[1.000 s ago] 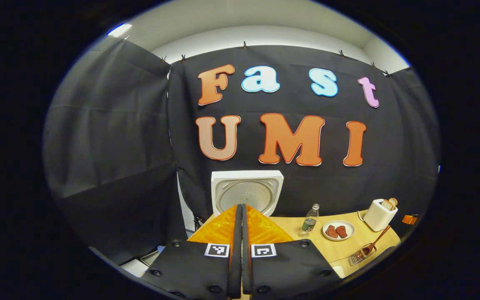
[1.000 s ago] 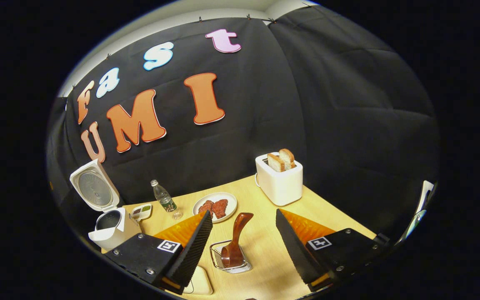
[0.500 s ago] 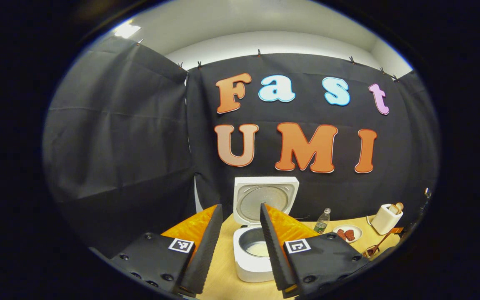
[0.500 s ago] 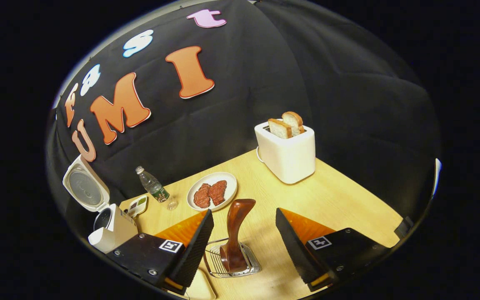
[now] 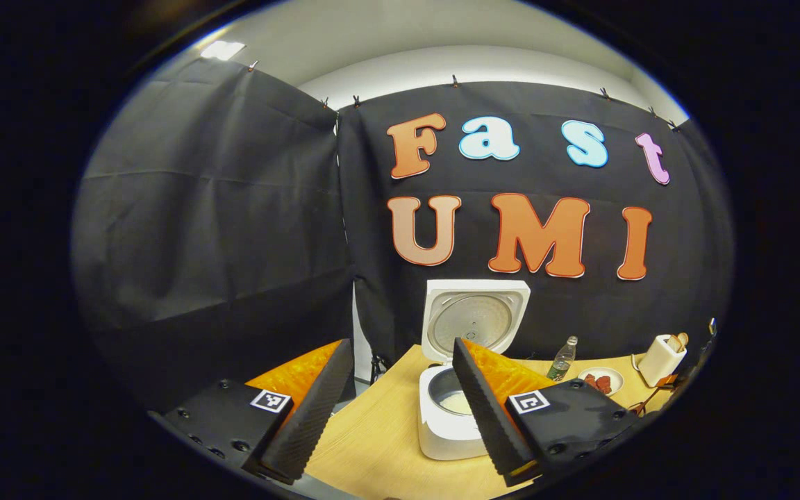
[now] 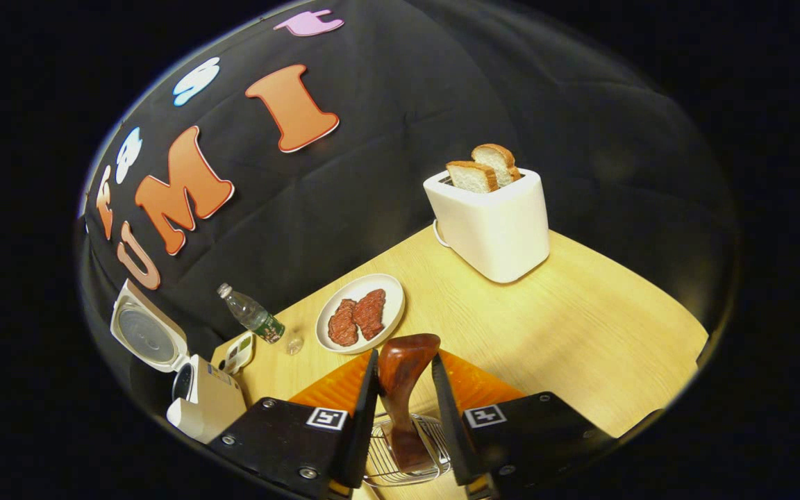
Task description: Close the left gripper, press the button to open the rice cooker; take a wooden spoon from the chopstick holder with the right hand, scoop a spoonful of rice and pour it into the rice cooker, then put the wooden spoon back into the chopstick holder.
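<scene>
Since a second ago the left gripper [image 5: 400, 371] has gone from pressed shut to spread wide and backed off, and the right gripper [image 6: 403, 389] has dropped toward the spoon and narrowed its gap. In the left gripper view the white square rice cooker [image 5: 450, 417] sits at lower centre, lid [image 5: 475, 316] standing upright and open, a pale layer showing in its inner pot; the left fingers hang apart over the light wooden table [image 5: 372, 444], holding nothing. At the far lower right sit a small clear plastic bottle [image 5: 562, 357], a white plate of reddish meat [image 5: 601, 380] and a white toaster [image 5: 660, 357]. In the right gripper view the dark reddish-brown wooden spoon [image 6: 403, 389] stands in the wire chopstick holder [image 6: 407, 462] at bottom centre, its handle between the two fingers; they flank it closely, but I cannot tell whether they touch it. The toaster with two bread slices [image 6: 489, 219] stands upper right, the plate mid-frame, and the open cooker at lower left.
</scene>
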The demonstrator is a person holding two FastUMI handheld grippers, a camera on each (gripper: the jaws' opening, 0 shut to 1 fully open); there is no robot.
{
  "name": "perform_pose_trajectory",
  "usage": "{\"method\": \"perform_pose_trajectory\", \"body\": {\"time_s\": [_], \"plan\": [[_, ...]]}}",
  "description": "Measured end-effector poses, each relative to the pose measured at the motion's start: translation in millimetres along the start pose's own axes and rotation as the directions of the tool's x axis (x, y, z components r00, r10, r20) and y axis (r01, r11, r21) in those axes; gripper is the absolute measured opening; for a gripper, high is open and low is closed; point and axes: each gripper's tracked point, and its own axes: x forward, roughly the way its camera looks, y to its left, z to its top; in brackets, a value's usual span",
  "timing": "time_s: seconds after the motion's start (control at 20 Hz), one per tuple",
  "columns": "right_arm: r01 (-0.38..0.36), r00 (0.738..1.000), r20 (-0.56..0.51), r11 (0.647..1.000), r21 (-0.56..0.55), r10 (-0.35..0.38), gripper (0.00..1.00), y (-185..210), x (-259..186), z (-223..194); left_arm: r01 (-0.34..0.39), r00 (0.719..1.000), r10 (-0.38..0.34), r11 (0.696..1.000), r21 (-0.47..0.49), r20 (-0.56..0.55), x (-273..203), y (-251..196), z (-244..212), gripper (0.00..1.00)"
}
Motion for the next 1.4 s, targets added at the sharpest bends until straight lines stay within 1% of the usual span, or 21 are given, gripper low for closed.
{"method": "perform_pose_trajectory", "body": {"time_s": [0.1, 0.15, 0.2, 0.25, 0.35, 0.45, 0.55, 0.65, 0.7, 0.8, 0.85, 0.95, 1.05, 1.1, 1.2, 1.3, 1.4], "plan": [[0.003, 1.0, 0.0, 1.0, 0.024, -0.003, 0.3, 2.8, 1.3, 0.1, -0.003, 1.0, 0.003, 1.0, -0.001, -0.001, 1.4, 1.1, -0.5, 0.99], [0.01, 1.0, -0.005, 1.0, 0.028, -0.009, 0.27, 2.4, -0.6, -3.0, 0.001, 1.0, -0.001, 1.0, -0.004, 0.0, 1.3, 1.4, -1.1, 0.98], [0.0, 1.0, -0.013, 1.0, 0.023, 0.0, 0.27, 6.2, -2.4, -5.4, 0.007, 1.0, -0.007, 1.0, -0.008, 0.0, 2.7, 0.4, -0.9, 0.98], [-0.013, 1.0, 0.0, 1.0, 0.009, 0.013, 0.22, 10.6, -6.9, -4.8, 0.013, 1.0, -0.013, 1.0, -0.009, -0.002, 4.7, -1.1, -3.1, 0.98], [0.0, 1.0, 0.024, 1.0, -0.01, 0.0, 0.14, 14.7, -17.1, -2.8, 0.027, 1.0, -0.027, 1.0, -0.005, -0.004, 8.2, -3.6, -5.0, 0.98], [0.006, 0.997, 0.072, 1.0, -0.008, -0.006, 0.09, 21.5, -33.2, 10.2, 0.053, 0.999, -0.053, 0.999, -0.005, -0.002, 13.4, -10.3, -4.9, 0.98], [0.009, 0.991, 0.134, 1.0, -0.012, -0.007, 0.08, 33.4, -55.1, 26.4, 0.084, 0.996, -0.084, 0.996, -0.005, 0.005, 18.9, -17.3, -3.5, 0.99], [0.019, 0.971, 0.238, 0.998, -0.059, -0.005, 0.09, 48.5, -86.3, 48.9, 0.128, 0.992, -0.127, 0.992, -0.008, 0.021, 25.2, -26.1, 1.2, 0.98], [0.02, 0.963, 0.271, 0.996, -0.087, 0.005, 0.09, 57.8, -100.2, 55.7, 0.143, 0.99, -0.143, 0.99, -0.008, 0.021, 28.2, -29.7, 1.3, 0.99], [0.004, 0.946, 0.322, 0.989, -0.149, 0.045, 0.09, 83.0, -131.1, 58.6, 0.168, 0.986, -0.168, 0.986, -0.01, 0.019, 32.9, -34.3, -1.1, 0.98], [-0.025, 0.941, 0.327, 0.984, -0.174, 0.081, 0.08, 99.5, -142.9, 55.9, 0.182, 0.983, -0.182, 0.983, -0.012, 0.02, 34.7, -37.1, -1.7, 0.98], [-0.102, 0.933, 0.318, 0.971, -0.217, 0.169, 0.08, 134.5, -162.1, 40.2, 0.215, 0.976, -0.215, 0.977, -0.012, 0.021, 37.3, -44.4, -3.4, 0.98], [-0.182, 0.911, 0.318, 0.949, -0.259, 0.261, 0.08, 168.8, -176.9, 21.4, 0.242, 0.97, -0.242, 0.97, -0.009, 0.02, 41.7, -49.0, -3.7, 0.98], [-0.196, 0.905, 0.314, 0.938, -0.286, 0.285, 0.08, 181.1, -179.1, 8.9, 0.256, 0.966, -0.256, 0.967, -0.011, 0.022, 43.2, -50.8, -2.8, 0.98], [-0.188, 0.906, 0.298, 0.916, -0.354, 0.301, 0.08, 193.3, -173.1, -14.8, 0.282, 0.959, -0.282, 0.959, -0.009, 0.031, 44.0, -51.8, -3.1, 0.98], [-0.157, 0.917, 0.28, 0.903, -0.401, 0.284, 0.08, 194.4, -159.4, -40.0, 0.292, 0.955, -0.292, 0.956, 0.009, 0.046, 48.9, -46.6, -4.8, 0.98], [-0.12, 0.925, 0.282, 0.901, -0.416, 0.253, 0.08, 191.4, -145.8, -61.1, 0.32, 0.946, -0.321, 0.947, 0.026, 0.048, 57.1, -43.9, -6.9, 0.98]]}}
